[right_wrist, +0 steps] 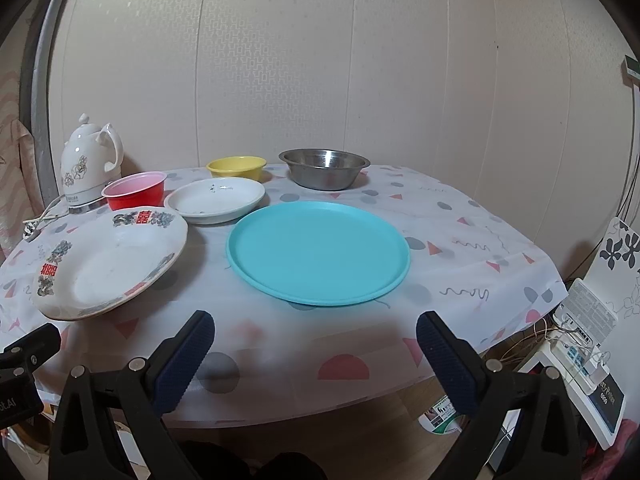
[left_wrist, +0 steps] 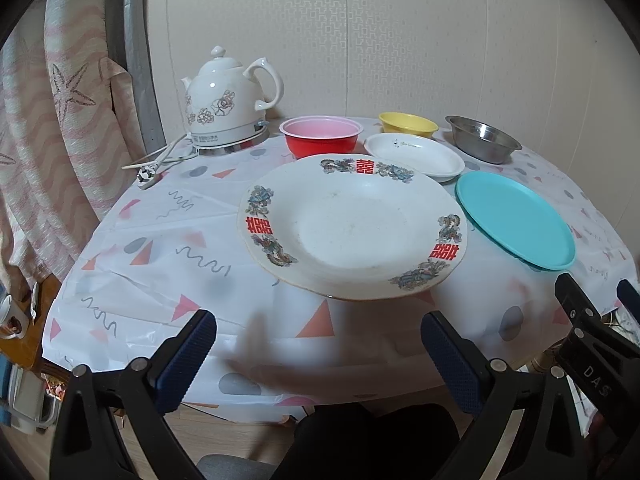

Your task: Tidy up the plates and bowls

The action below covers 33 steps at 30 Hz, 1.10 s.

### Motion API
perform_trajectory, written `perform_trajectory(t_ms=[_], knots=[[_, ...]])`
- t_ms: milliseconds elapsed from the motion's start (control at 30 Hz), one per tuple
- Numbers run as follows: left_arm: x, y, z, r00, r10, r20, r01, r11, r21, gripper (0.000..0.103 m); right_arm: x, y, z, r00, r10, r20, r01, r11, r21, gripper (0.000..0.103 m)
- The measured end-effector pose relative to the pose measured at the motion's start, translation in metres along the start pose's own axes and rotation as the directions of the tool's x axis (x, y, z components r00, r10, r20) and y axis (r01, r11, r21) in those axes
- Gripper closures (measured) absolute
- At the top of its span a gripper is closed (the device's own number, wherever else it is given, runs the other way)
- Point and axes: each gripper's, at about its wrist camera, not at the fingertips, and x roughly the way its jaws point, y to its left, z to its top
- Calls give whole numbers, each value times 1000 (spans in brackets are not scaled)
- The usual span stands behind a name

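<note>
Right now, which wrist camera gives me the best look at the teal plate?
The right wrist view: the teal plate sits centred ahead of the open right gripper, whole rim visible, nothing on it. The left wrist view shows the plate off to the right, stretched by the fisheye, beside the patterned plate.

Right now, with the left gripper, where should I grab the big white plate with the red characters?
Probably the near rim of the decorated plate. It faces the open left gripper and overhangs the tablecloth with a gap beneath, enough for one finger under and one over. Come in low from the front; the teal plate sits close on the right.
</note>
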Motion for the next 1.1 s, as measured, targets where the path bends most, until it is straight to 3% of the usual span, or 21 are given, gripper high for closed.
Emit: perform_trajectory(t_ms=[700,1100], knots=[[1,0,0,1000,-18,-14,18,1000,-1,0,-1,-2,-1,1000,3,0,-3,1000,11,0],[1,5,3,995,-97,-13,97,995,-34,0,0,1,0,1000,31,-1,-31,1000,5,0]])
